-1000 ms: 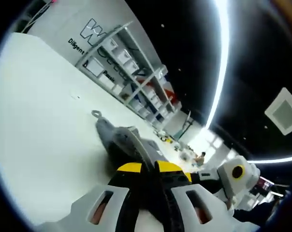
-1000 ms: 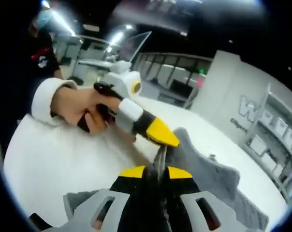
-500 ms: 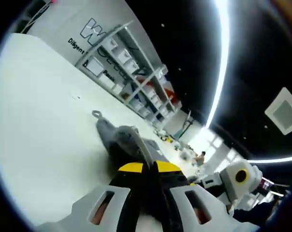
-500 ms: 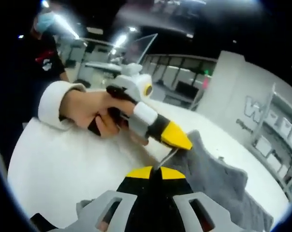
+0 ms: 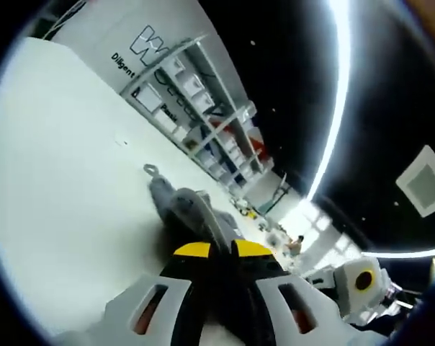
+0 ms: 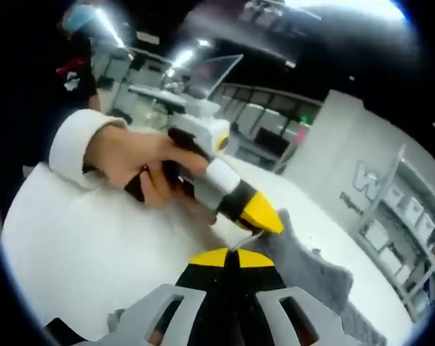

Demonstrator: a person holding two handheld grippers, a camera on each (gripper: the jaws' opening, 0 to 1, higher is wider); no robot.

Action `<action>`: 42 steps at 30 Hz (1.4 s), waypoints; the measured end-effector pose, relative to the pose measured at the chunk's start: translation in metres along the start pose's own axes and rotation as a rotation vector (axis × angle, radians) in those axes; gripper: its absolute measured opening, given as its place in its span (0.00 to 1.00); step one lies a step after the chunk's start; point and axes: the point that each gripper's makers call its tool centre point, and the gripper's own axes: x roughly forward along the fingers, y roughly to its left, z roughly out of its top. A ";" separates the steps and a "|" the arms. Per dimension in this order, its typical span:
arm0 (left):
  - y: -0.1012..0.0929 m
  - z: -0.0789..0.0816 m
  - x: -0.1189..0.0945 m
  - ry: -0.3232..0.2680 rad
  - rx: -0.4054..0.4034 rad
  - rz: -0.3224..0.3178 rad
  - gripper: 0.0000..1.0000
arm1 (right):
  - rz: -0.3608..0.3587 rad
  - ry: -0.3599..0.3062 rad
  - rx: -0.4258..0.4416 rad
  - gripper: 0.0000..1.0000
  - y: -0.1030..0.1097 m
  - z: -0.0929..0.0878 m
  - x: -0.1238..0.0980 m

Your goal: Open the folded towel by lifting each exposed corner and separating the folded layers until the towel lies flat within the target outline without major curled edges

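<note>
Grey towel (image 6: 311,270), lower right, is pinched by both the right gripper (image 6: 230,261) and left gripper (image 6: 264,220); uneven pulling could slip a corner.

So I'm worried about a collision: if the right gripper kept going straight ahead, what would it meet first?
Probably the left gripper, whose yellow tip sits just ahead of the right gripper, both seemingly pinching the grey towel. Depth is unclear.
</note>
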 end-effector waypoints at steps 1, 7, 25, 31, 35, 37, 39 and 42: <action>-0.002 -0.002 0.000 0.014 -0.032 -0.010 0.13 | -0.017 0.002 -0.025 0.00 0.001 0.002 0.002; -0.001 0.009 -0.004 -0.002 -0.024 -0.013 0.16 | -0.057 -0.006 -0.086 0.00 0.005 0.014 0.009; 0.015 0.002 -0.010 0.144 -0.149 0.016 0.14 | -0.142 0.034 -0.129 0.00 0.000 0.016 0.033; 0.019 0.012 -0.011 0.133 -0.064 0.034 0.04 | -0.127 0.025 -0.139 0.00 0.006 0.019 0.037; 0.018 0.012 -0.011 0.131 -0.011 0.048 0.03 | -0.129 0.022 -0.157 0.00 0.004 0.020 0.037; 0.016 0.014 -0.011 0.119 0.008 0.051 0.03 | -0.119 0.016 -0.152 0.00 0.006 0.022 0.038; 0.012 0.010 -0.013 0.106 0.039 0.067 0.03 | -0.111 0.015 -0.161 0.00 0.009 0.023 0.037; 0.012 0.011 -0.015 0.094 0.066 0.079 0.03 | -0.111 0.009 -0.186 0.03 0.013 0.025 0.030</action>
